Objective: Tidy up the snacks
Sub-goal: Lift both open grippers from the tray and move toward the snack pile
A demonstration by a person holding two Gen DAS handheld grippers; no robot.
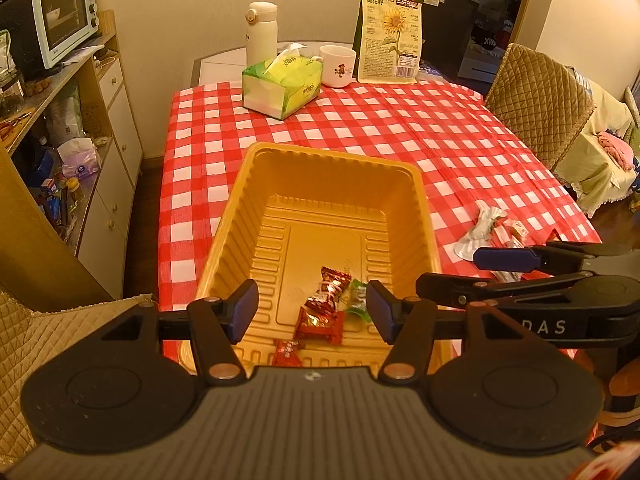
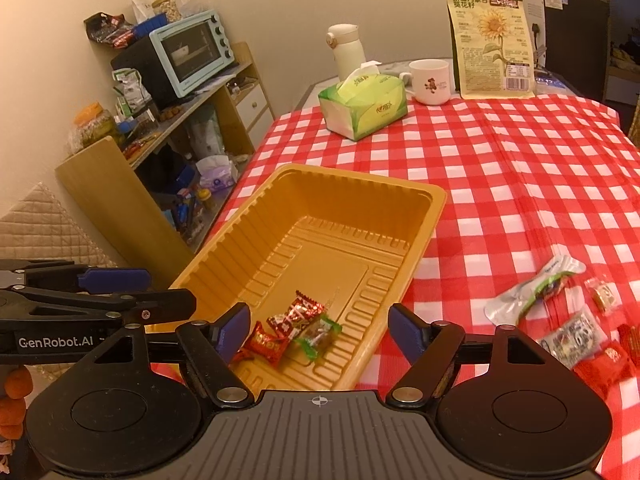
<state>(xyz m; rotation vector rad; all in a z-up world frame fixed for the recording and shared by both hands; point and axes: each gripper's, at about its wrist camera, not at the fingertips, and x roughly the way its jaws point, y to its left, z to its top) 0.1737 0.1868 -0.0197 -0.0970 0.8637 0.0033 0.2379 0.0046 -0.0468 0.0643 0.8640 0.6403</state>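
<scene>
A yellow plastic tray (image 1: 248, 184) (image 2: 436, 208) sits on the red checked tablecloth. In its near end lie red-wrapped candies (image 1: 326, 292) (image 2: 296, 316) and a green-wrapped candy (image 1: 358, 300) (image 2: 320, 334). My left gripper (image 1: 312, 310) is open and empty above the tray's near end. My right gripper (image 2: 318, 330) is open and empty, also over the tray's near end; it shows at the right of the left wrist view (image 1: 512, 268). Several loose snacks (image 2: 568, 320) (image 1: 492, 228) lie on the cloth right of the tray.
At the table's far end stand a green tissue box (image 1: 282, 84) (image 2: 362, 106), a white mug (image 1: 338, 65) (image 2: 432, 80), a white flask (image 1: 260, 32) (image 2: 346, 50) and a sunflower-seed bag (image 1: 390, 34) (image 2: 492, 44). A shelf with a toaster oven (image 1: 64, 16) (image 2: 192, 50) stands left. A quilted chair (image 1: 536, 96) is right.
</scene>
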